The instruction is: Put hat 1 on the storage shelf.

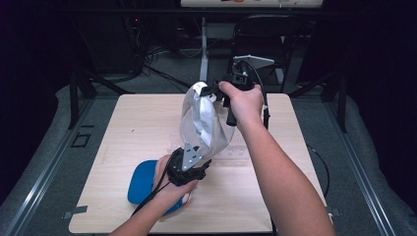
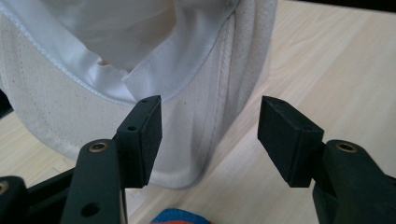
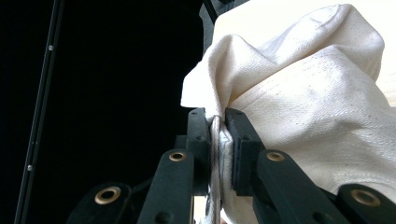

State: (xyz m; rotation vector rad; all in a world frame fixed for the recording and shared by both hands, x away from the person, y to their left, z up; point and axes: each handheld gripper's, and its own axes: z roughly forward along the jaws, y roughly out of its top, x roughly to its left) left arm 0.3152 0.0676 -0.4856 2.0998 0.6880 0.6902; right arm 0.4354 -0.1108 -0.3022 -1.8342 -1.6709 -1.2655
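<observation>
Evidently the right tool, clenched on the white cap, lifts it mid-worktop so the released left tool (jaws straddling the brim) can grip.

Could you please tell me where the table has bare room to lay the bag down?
The table is bare left of the bag and along its far edge. It is crowded near the front, around the blue pad and left tongs.

A lab or recording studio: beyond the hand-held gripper, a pale wooden surface stands on grey carpet, with tangled cables, black stands and dark surroundings behind.
</observation>
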